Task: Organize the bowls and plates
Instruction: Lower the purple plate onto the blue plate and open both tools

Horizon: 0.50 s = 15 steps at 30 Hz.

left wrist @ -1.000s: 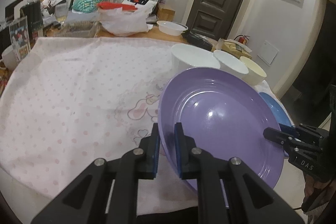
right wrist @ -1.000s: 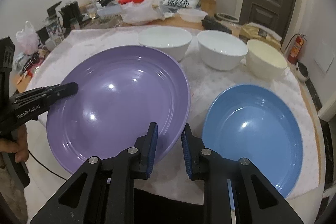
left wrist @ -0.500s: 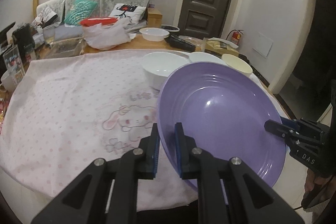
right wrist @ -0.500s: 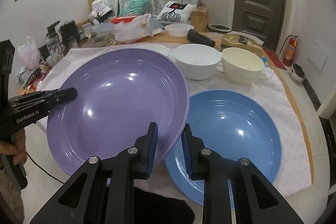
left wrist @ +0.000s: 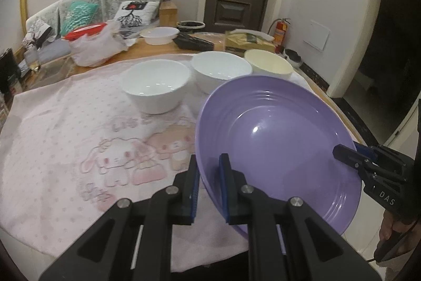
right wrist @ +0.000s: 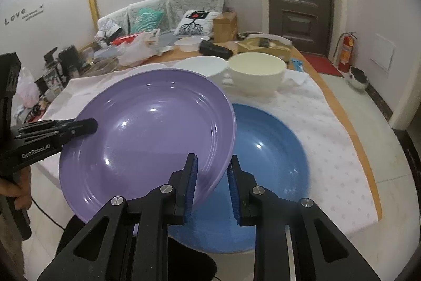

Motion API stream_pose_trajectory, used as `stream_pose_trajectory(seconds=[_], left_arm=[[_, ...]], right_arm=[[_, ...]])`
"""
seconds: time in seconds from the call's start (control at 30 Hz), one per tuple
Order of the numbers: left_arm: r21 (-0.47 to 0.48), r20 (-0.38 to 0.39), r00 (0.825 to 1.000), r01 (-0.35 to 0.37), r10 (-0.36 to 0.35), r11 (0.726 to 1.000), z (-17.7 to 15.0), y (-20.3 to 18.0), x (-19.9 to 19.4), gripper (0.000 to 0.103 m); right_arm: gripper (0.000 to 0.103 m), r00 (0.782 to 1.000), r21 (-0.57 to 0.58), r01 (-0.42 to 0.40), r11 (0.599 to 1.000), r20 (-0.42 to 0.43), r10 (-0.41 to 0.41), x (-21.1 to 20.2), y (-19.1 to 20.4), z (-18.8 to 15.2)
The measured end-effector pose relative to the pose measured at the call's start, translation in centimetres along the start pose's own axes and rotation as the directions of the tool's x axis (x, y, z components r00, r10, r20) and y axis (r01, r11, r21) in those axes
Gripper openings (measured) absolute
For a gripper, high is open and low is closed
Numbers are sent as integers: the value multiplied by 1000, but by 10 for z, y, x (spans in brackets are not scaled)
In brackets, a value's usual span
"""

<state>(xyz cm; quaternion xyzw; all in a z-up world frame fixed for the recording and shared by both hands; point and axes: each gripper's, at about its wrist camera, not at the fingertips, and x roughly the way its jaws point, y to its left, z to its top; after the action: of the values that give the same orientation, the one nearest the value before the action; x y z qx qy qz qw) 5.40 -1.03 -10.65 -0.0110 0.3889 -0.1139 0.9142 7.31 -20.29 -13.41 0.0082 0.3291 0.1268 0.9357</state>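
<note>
A purple plate (left wrist: 276, 138) is held in the air by both grippers at opposite rims. My left gripper (left wrist: 209, 173) is shut on its left rim. My right gripper (right wrist: 211, 170) is shut on its right rim. In the right wrist view the purple plate (right wrist: 147, 133) hangs over the left part of a blue plate (right wrist: 265, 157) that lies on the tablecloth. Two white bowls (left wrist: 156, 84) (left wrist: 221, 73) and a cream bowl (left wrist: 268, 65) stand in a row behind. The left gripper also shows in the right wrist view (right wrist: 89, 124), the right one in the left wrist view (left wrist: 342, 150).
A pink cartoon-print tablecloth (left wrist: 79, 138) covers the table. Behind it lie a white plastic bag (left wrist: 92, 46), a small white dish (left wrist: 159, 34), a dark pouch (left wrist: 194, 42) and boxes (left wrist: 250, 42). The table's right edge (right wrist: 350, 128) drops to the floor.
Both grippers have carried the purple plate rightward and lifted it; it now overlaps the blue plate. The bowls have shifted left in the left wrist view.
</note>
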Motion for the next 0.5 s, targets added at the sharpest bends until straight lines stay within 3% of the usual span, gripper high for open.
stream_pose_trajectory(seconds=[0.5], left_arm=[[111,-90,996,16,-6,994,12,-57,48,13]], right_arm=[[19,999,53,45,998,-5,-45,4,-60,-11]])
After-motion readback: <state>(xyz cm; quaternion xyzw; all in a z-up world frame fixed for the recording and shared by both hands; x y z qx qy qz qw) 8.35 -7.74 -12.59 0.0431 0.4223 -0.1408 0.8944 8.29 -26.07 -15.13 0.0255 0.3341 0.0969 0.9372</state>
